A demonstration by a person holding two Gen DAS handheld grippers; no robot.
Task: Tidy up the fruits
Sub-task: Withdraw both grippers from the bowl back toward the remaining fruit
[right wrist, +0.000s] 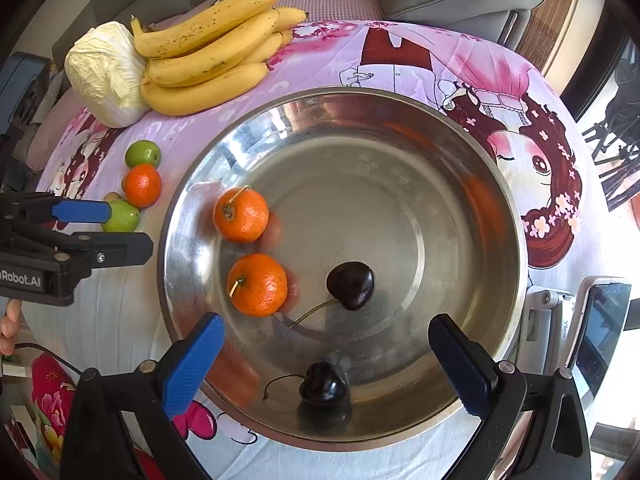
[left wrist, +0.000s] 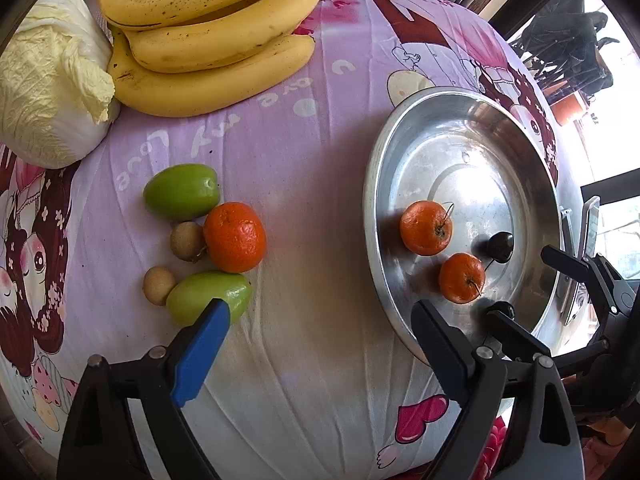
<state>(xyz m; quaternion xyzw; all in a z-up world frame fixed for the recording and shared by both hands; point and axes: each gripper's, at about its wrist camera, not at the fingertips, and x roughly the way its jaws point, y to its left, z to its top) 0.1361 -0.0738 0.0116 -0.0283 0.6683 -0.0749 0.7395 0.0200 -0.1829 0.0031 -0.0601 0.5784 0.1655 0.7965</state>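
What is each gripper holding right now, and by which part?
Nothing. The left gripper is open above the cloth, and the right gripper is open over the bowl, clear of the fruit.

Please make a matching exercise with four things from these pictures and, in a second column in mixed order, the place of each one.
Things:
1. cherries
2. bananas
3. green fruits
4. cabbage

Places:
A. against the stem end of the bananas
B. inside the metal basin, with two mandarins
C. on the cloth beside a mandarin, outside the basin
D. at the far edge of the table, outside the basin, next to the cabbage

Pairs: 1-B, 2-D, 3-C, 4-A
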